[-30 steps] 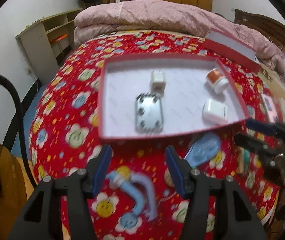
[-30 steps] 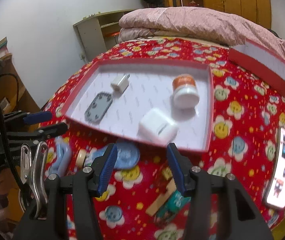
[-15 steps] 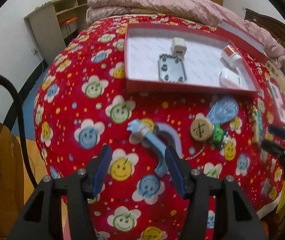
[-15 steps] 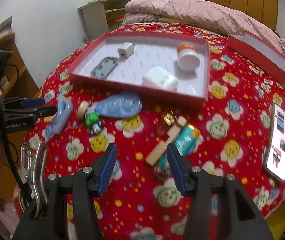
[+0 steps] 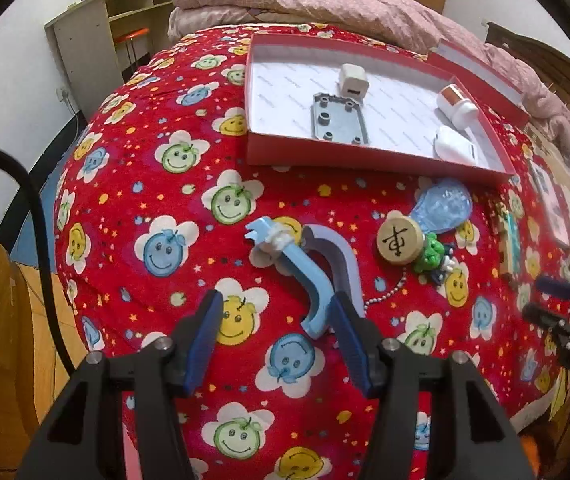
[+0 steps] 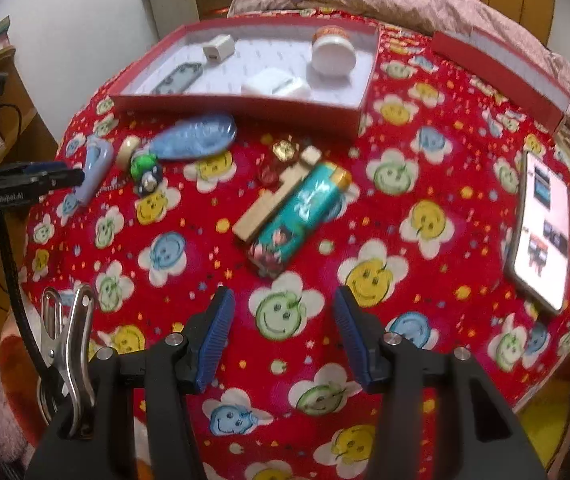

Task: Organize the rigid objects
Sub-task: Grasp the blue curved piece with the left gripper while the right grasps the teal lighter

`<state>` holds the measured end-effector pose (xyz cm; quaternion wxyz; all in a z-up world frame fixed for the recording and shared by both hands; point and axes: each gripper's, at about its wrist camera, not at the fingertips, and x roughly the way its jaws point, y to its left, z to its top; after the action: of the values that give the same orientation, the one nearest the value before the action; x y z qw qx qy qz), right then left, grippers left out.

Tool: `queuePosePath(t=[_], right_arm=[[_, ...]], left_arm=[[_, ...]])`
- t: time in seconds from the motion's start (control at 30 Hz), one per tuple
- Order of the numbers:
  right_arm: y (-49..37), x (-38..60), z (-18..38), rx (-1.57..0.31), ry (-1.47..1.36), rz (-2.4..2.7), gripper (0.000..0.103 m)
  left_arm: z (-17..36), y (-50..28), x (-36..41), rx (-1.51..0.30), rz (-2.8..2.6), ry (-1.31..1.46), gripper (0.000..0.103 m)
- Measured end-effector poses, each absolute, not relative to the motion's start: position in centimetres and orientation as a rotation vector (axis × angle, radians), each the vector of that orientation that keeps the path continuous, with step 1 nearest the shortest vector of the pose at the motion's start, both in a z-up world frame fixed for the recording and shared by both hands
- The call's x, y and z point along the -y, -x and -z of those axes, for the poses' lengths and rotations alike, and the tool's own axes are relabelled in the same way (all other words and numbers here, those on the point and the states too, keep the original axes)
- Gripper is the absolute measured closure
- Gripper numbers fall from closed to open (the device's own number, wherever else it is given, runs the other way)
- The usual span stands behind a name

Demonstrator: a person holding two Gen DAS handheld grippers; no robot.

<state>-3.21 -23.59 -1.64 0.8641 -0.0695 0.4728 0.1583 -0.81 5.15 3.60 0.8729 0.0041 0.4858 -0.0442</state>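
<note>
The bed [image 5: 133,216], under a red smiley-flower cover, carries everything. Toward its far side lies the red box [image 5: 365,156], open-topped and shallow, evidently the collecting place: a grey plate [image 5: 339,124], a white charger [image 5: 353,79], a white case [image 5: 455,148] and an orange-capped jar [image 5: 455,106] already sit in it. The lid [image 6: 497,68] lies apart beyond the box's right corner, out of the way. A phone [image 6: 541,232] rests screen-up near the bed's right edge.

The loose pieces lie in a row just in front of the box's near wall, still to be sorted, I judge: a teal lighter [image 6: 301,216] touching a wooden block [image 6: 273,204], a clear blue oval [image 5: 443,204], a blue clip [image 5: 305,272], a round wooden chess piece [image 5: 399,240] and a small green figure [image 5: 431,256] on a bead chain.

The left tongs [image 5: 275,332] are released and empty, angled down just before the near end of the clip, probably lined up to take it. The right tongs [image 6: 283,328] likewise gape with nothing between them, facing the lighter from the near side.
</note>
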Motion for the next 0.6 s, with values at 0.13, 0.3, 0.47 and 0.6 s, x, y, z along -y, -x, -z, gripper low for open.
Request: queuePosePath(t=[0.13,0.3,0.47,0.6], right_arm=[[2.9,23.2,2.0,-0.988,0.145,-0.333,0.05],[1.1,22.7,1.2,-0.948,0.114,-0.313,0.05],[-0.5,21.8,1.5,-0.953,0.154,-0.26,0.051],[-0.4,22.3,1.6,-0.956,0.15,-0.262,0.057]], left_arm=[[-3.6,0.5,-5.1,-1.018,0.091,0.01,0.044],[-3.5,-0.2,-4.8,-1.021,0.097,0.01,0.044],[-2.7,-1.0,-4.6,-1.024,0.052,-0.033,0.044],[-2.3,-1.1,-5.9,-1.024,0.033,0.002,0.045]])
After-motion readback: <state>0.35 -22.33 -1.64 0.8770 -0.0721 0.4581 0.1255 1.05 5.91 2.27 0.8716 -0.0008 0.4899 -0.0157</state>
